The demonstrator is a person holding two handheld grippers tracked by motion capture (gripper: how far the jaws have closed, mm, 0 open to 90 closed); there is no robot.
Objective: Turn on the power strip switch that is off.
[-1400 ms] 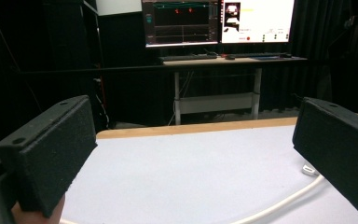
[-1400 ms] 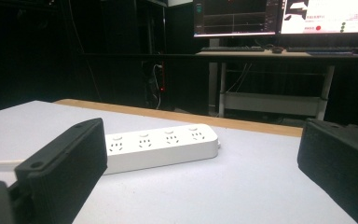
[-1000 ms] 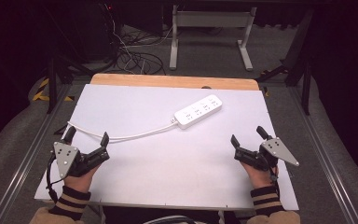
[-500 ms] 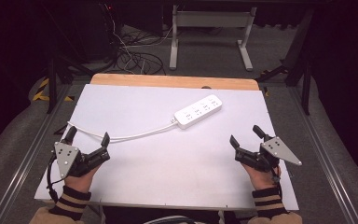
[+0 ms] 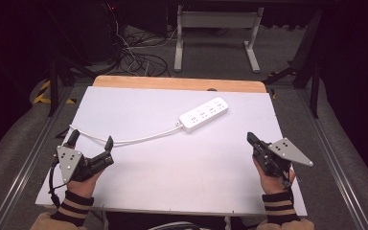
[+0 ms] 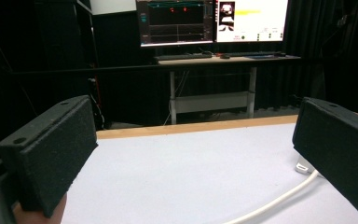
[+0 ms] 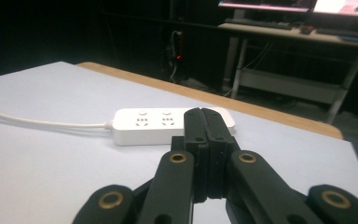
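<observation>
Now left tongs (image 5: 90, 142) agape, right tongs (image 5: 250, 137) closed, empty

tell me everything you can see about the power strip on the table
The power strip is a white, glossy, plastic-looking bar with rounded ends, lying flat on the white table top, set at a slant toward the far right. Its top carries a row of sockets, each with a small round button beside it. Nothing is plugged in. A white cord leaves its near-left end and runs left across the table, passing by the left gripper. Neither gripper touches the strip.
</observation>
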